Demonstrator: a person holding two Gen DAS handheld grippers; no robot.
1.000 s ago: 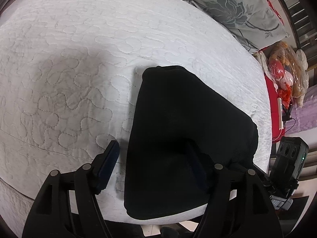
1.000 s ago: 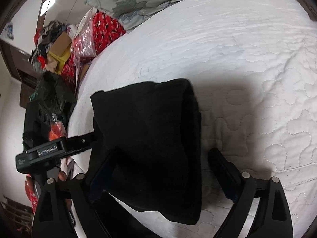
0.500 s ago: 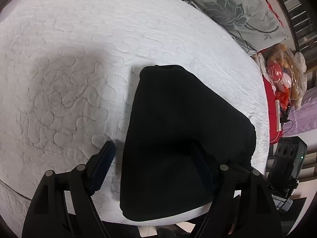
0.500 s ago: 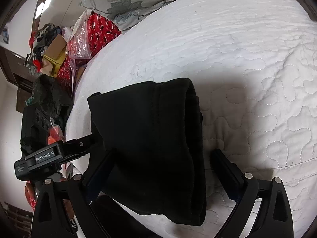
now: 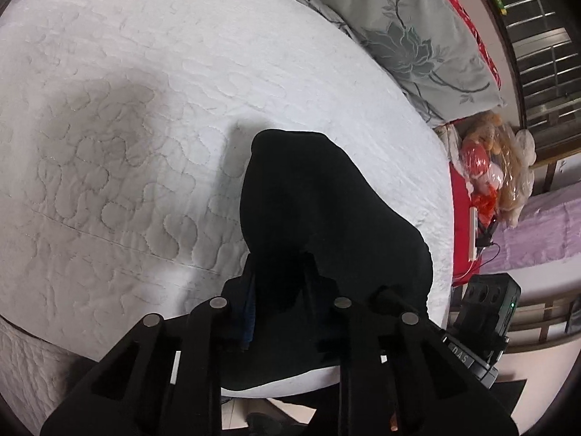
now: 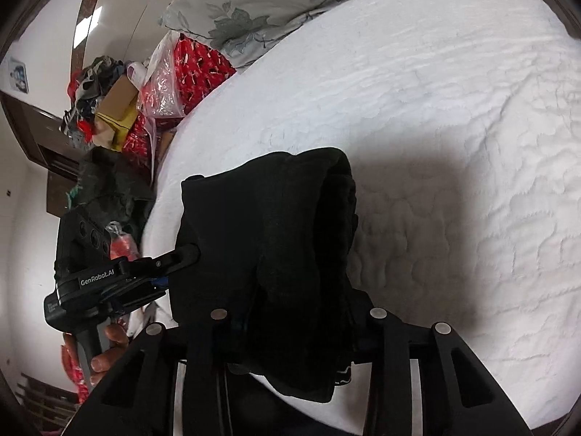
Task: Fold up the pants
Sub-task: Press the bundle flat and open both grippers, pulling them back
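The black pants (image 5: 319, 203) lie folded into a thick bundle at the near edge of the white quilted bed (image 5: 145, 109). My left gripper (image 5: 281, 287) is shut on the near edge of the pants, which bunch up between its jaws. In the right wrist view the pants (image 6: 261, 225) rise in a hump, and my right gripper (image 6: 301, 309) is shut on their near folded edge. The left gripper (image 6: 181, 254) shows there at the pants' left side, held by a hand.
Grey floral pillows (image 5: 417, 36) lie at the head of the bed. Red bags and plastic-wrapped toys (image 5: 490, 167) sit beside the bed. A pile of boxes, bags and clothes (image 6: 120, 109) stands on the floor off the bed's other side.
Both grippers went from open around the pants' near edge to shut on it. The near part of the bundle now bunches up and lifts.
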